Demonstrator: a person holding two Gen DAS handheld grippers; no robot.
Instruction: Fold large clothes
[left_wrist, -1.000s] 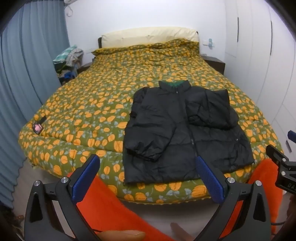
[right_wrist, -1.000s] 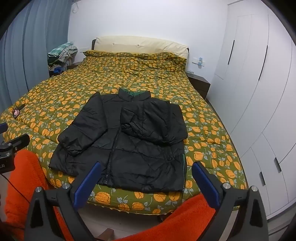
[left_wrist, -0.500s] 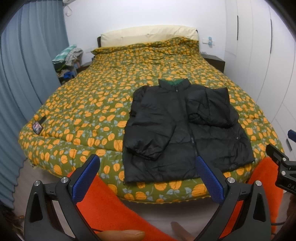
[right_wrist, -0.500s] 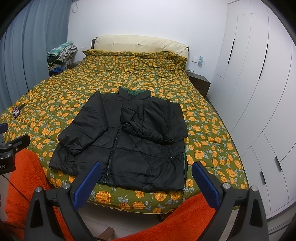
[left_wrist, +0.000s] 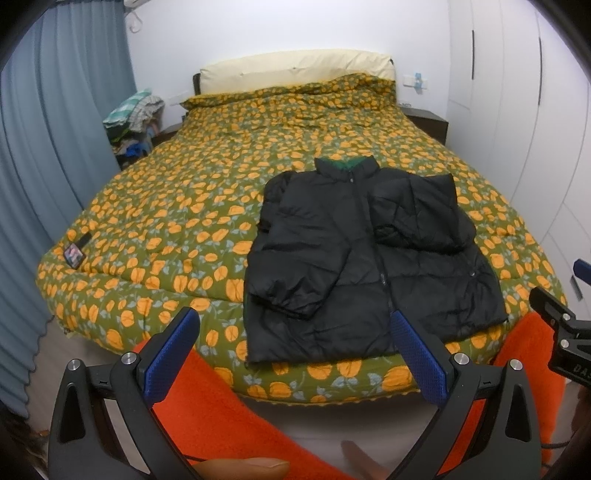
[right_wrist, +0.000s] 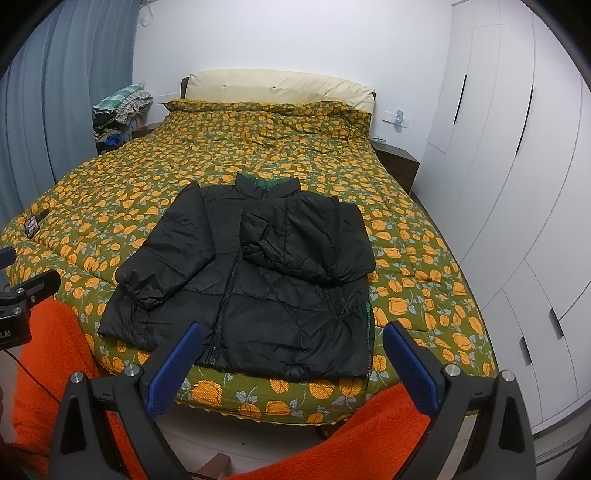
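A black puffer jacket (left_wrist: 365, 258) lies flat, front up, at the foot of the bed (left_wrist: 177, 221), collar away from me. Its right sleeve (right_wrist: 306, 240) is folded across the chest; its left sleeve (right_wrist: 166, 258) lies along the left side. It also shows in the right wrist view (right_wrist: 258, 291). My left gripper (left_wrist: 295, 350) is open and empty, held short of the jacket's hem. My right gripper (right_wrist: 291, 358) is open and empty, also just short of the hem.
The bed has a green quilt with orange flowers (right_wrist: 110, 192) and a cream headboard (right_wrist: 277, 85). White wardrobes (right_wrist: 517, 184) line the right. Blue curtains (left_wrist: 44, 166) hang left. A clothes pile (left_wrist: 133, 118) sits beside the headboard. A small dark item (left_wrist: 74, 253) lies on the bed's left edge.
Both grippers have moved a little nearer to the bed, so the jacket looks slightly larger. The jacket has not moved and both grippers stay open.
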